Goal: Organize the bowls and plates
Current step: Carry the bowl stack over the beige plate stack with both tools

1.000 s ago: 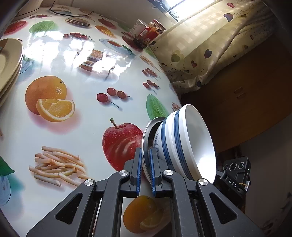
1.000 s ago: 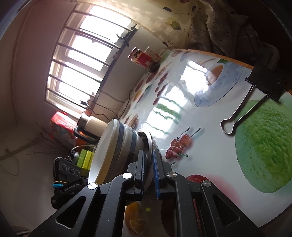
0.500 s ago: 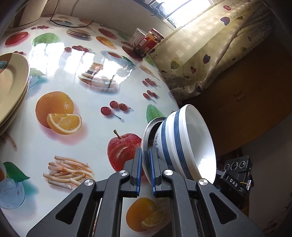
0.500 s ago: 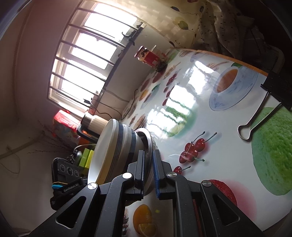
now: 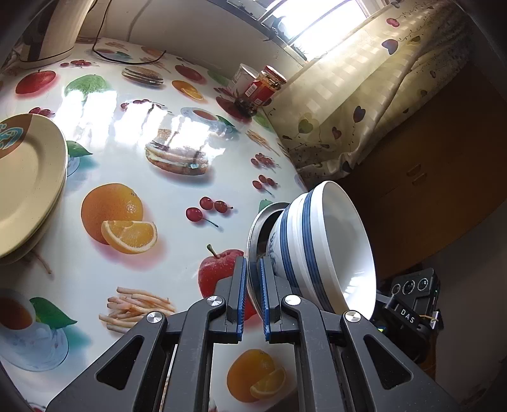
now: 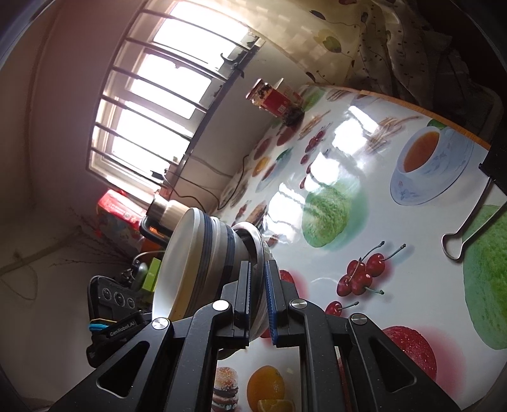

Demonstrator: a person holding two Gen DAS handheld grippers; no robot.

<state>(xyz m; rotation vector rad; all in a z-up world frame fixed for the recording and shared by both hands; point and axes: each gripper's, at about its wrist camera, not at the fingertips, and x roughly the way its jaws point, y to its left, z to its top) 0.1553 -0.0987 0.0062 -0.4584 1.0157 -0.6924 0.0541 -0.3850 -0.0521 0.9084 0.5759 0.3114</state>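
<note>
Both grippers hold one metal plate by its rim, with a stack of white blue-striped bowls (image 5: 320, 241) on it, above the table. My left gripper (image 5: 252, 291) is shut on the metal plate (image 5: 255, 228). My right gripper (image 6: 258, 294) is shut on the opposite rim of the same plate (image 6: 256, 241), with the bowls (image 6: 196, 253) to its left. A stack of beige plates (image 5: 25, 177) sits on the table at the left of the left wrist view.
The table (image 5: 133, 152) has a glossy fruit-print cover. A red jar and a white cup (image 5: 256, 85) stand at its far edge by the curtain. A kettle (image 5: 47, 28) stands at the back left. A binder clip (image 6: 469, 228) lies on the table at the right.
The plate with the bowls has moved further over the table, and the view of the tabletop has shifted. The beige plates show more fully. Both grips are unchanged.
</note>
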